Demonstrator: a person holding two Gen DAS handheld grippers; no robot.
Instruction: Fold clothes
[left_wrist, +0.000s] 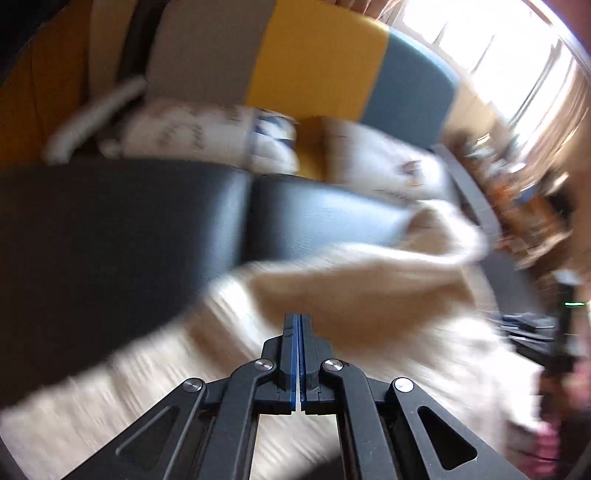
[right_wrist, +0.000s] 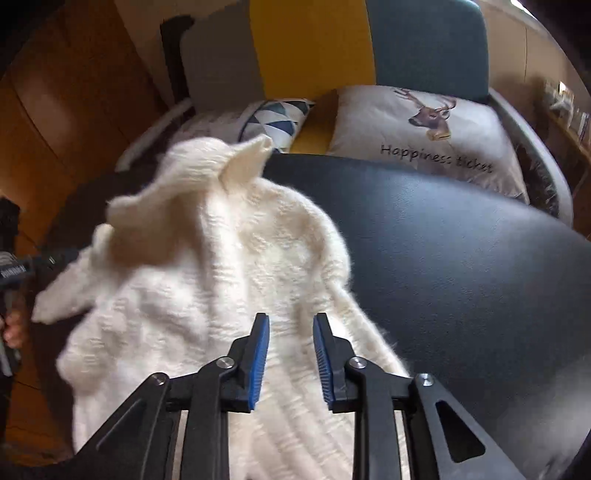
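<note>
The left gripper (left_wrist: 297, 321) has its blue-padded jaws pressed together, with a thin white sliver between the pads lower down; motion blur hides whether they pinch the cream-white fuzzy knitted sweater (right_wrist: 207, 280). That sweater lies rumpled on the black leather seat surface (right_wrist: 461, 258), its long axis running from the near edge away toward the cushions, a cuffed end (right_wrist: 251, 155) raised at the far side. The right gripper (right_wrist: 290, 325) hovers over the sweater's near part, jaws spread apart, holding nothing. Behind sits a grey deer-print pillow (right_wrist: 428, 125).
</note>
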